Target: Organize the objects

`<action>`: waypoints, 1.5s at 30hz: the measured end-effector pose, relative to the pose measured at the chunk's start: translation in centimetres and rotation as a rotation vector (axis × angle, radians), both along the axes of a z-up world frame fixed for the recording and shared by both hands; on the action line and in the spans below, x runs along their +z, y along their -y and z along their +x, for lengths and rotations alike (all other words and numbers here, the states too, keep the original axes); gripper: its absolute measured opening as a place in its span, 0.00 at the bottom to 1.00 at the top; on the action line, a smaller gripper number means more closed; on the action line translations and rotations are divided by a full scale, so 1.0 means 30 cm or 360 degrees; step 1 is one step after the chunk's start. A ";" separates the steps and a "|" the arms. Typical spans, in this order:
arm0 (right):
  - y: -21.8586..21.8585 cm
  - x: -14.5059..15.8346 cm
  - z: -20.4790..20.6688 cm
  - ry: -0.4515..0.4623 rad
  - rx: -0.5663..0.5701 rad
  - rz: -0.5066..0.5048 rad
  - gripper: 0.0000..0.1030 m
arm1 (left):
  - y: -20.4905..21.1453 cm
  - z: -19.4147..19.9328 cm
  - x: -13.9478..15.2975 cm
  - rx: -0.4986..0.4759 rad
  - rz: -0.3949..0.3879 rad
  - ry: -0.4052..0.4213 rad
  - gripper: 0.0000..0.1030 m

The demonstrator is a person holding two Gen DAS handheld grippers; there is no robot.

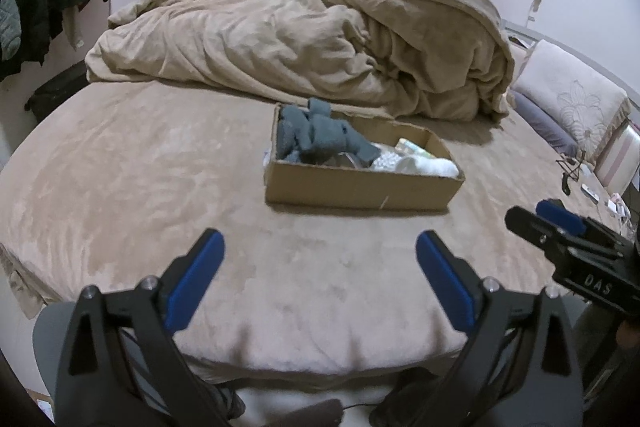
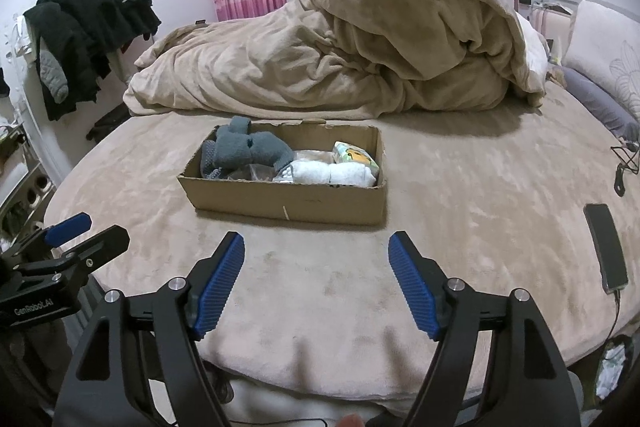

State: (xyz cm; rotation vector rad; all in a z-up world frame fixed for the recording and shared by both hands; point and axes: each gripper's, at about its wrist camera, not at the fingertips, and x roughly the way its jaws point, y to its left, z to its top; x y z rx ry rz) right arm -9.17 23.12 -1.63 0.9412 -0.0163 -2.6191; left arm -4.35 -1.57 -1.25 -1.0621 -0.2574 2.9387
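Left view only: small clutter at bed's right edge, too blurred to name. Right view only: phone (image 2: 606, 247) on bed (image 2: 460, 187) at right, cable cut off. Box (image 2: 288, 201) mid-bed, ahead of both claws, well apart; grey socks (image 2: 244, 149) left inside, white roll (image 2: 332, 174) right, packet (image 2: 356, 157) behind. Left claw (image 1: 320, 277) wide, empty. Right claw (image 2: 316, 281) wide, empty. Box bottom hidden under contents
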 end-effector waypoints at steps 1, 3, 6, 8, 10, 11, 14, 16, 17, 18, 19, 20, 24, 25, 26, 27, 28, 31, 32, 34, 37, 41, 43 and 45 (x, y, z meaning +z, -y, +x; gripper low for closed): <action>-0.001 -0.002 -0.001 0.0001 0.0000 -0.0007 0.75 | -0.001 -0.002 -0.001 -0.0004 0.0000 0.0004 0.95; -0.005 -0.010 -0.005 0.0009 -0.0004 -0.0007 0.75 | -0.004 -0.005 -0.001 -0.0013 -0.0001 0.0004 0.95; -0.004 -0.017 -0.011 0.0017 -0.0003 -0.0007 0.75 | -0.006 -0.009 -0.003 -0.0028 -0.0001 0.0005 0.95; -0.003 -0.021 -0.014 0.0019 -0.0001 -0.0004 0.75 | -0.008 -0.011 -0.004 -0.0032 -0.0001 0.0005 0.95; -0.001 -0.023 -0.016 0.0022 0.0000 -0.0003 0.75 | -0.006 -0.012 -0.005 -0.0037 -0.0001 0.0009 0.95; -0.002 -0.026 -0.020 0.0025 0.0000 -0.0002 0.75 | -0.007 -0.012 -0.005 -0.0037 -0.0001 0.0011 0.95; -0.001 -0.033 -0.024 0.0033 0.0001 0.0000 0.75 | -0.010 -0.014 -0.007 -0.0036 -0.0003 0.0015 0.95; 0.002 -0.035 -0.026 0.0035 0.0006 0.0003 0.75 | -0.009 -0.015 -0.006 -0.0034 -0.0003 0.0011 0.95; 0.003 -0.037 -0.027 0.0036 0.0008 0.0005 0.75 | -0.009 -0.015 -0.006 -0.0034 -0.0003 0.0009 0.95; 0.006 -0.038 -0.027 0.0037 0.0012 0.0007 0.75 | -0.011 -0.015 -0.006 -0.0033 -0.0005 0.0007 0.95; 0.007 -0.039 -0.028 0.0038 0.0014 0.0008 0.75 | -0.011 -0.015 -0.005 -0.0034 -0.0006 0.0006 0.95; 0.007 -0.040 -0.028 0.0039 0.0015 0.0010 0.75 | -0.011 -0.015 -0.005 -0.0036 -0.0006 0.0004 0.95; 0.008 -0.041 -0.030 0.0040 0.0015 0.0012 0.75 | -0.014 -0.014 -0.004 -0.0043 -0.0019 -0.0001 0.95; 0.008 -0.041 -0.030 0.0040 0.0015 0.0011 0.75 | -0.013 -0.014 -0.004 -0.0043 -0.0020 -0.0002 0.95; 0.008 -0.040 -0.030 0.0040 0.0013 0.0010 0.75 | -0.013 -0.014 -0.003 -0.0044 -0.0022 -0.0003 0.95; 0.008 -0.039 -0.030 0.0040 0.0014 0.0011 0.75 | -0.014 -0.011 -0.001 -0.0043 -0.0025 -0.0006 0.95; 0.008 -0.039 -0.030 0.0039 0.0014 0.0010 0.75 | -0.015 -0.010 0.001 -0.0043 -0.0030 -0.0009 0.95; 0.008 -0.040 -0.030 0.0038 0.0015 0.0010 0.75 | -0.017 -0.009 0.004 -0.0043 -0.0036 -0.0013 0.95; 0.009 -0.040 -0.031 0.0037 0.0016 0.0009 0.75 | -0.017 -0.009 0.004 -0.0042 -0.0036 -0.0013 0.95; 0.008 -0.042 -0.031 0.0036 0.0016 0.0009 0.75 | -0.016 -0.010 0.005 -0.0040 -0.0035 -0.0011 0.95; 0.008 -0.041 -0.030 0.0036 0.0014 0.0009 0.75 | -0.015 -0.010 0.005 -0.0039 -0.0036 -0.0013 0.95; 0.007 -0.036 -0.028 0.0029 0.0014 0.0007 0.75 | -0.012 -0.009 0.006 -0.0035 -0.0037 -0.0014 0.95; 0.005 -0.035 -0.027 0.0028 0.0015 0.0007 0.75 | -0.011 -0.008 0.007 -0.0036 -0.0035 -0.0015 0.95; 0.005 -0.035 -0.026 0.0029 0.0014 0.0008 0.75 | -0.011 -0.008 0.007 -0.0036 -0.0036 -0.0013 0.95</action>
